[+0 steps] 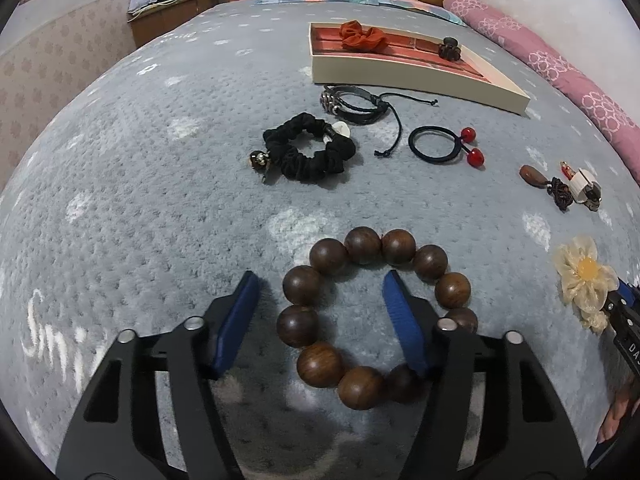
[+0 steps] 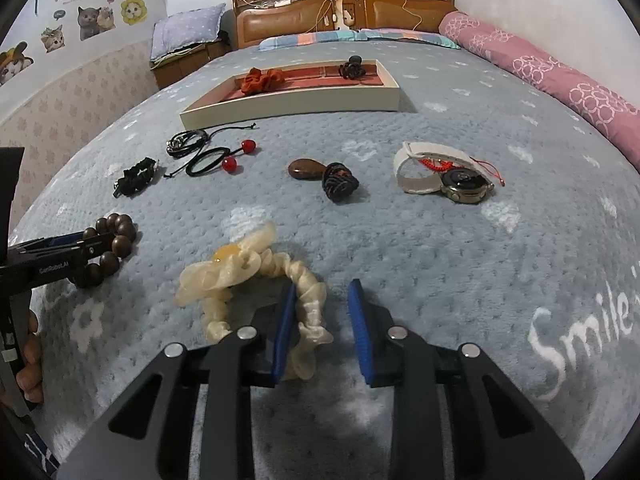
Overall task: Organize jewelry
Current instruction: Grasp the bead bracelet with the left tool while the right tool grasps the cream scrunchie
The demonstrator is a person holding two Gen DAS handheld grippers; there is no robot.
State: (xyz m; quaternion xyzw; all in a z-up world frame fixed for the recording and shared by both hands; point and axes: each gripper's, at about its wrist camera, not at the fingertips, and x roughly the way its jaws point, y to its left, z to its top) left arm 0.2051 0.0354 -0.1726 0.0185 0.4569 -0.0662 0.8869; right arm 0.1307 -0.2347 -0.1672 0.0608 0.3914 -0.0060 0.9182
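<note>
A wooden bead bracelet (image 1: 372,316) lies on the grey bedspread. My left gripper (image 1: 320,284) is open; its right finger sits inside the bead ring, its left finger outside, so the left beads lie between them. The bracelet and left gripper also show in the right wrist view (image 2: 114,246). A cream flower scrunchie (image 2: 256,284) lies under my right gripper (image 2: 322,296), which is open with the scrunchie's right side between the fingers. The cream tray (image 1: 400,76) with a red lining holds an orange scrunchie (image 1: 362,36) and a dark flower clip (image 1: 449,49).
On the bedspread lie a black scrunchie (image 1: 310,154), a black leather bracelet (image 1: 352,104), a hair tie with red beads (image 1: 444,146), a brown pendant with a knotted cord (image 2: 324,176) and a white-strapped watch (image 2: 440,176). A pink rolled quilt (image 2: 560,84) lines the right side.
</note>
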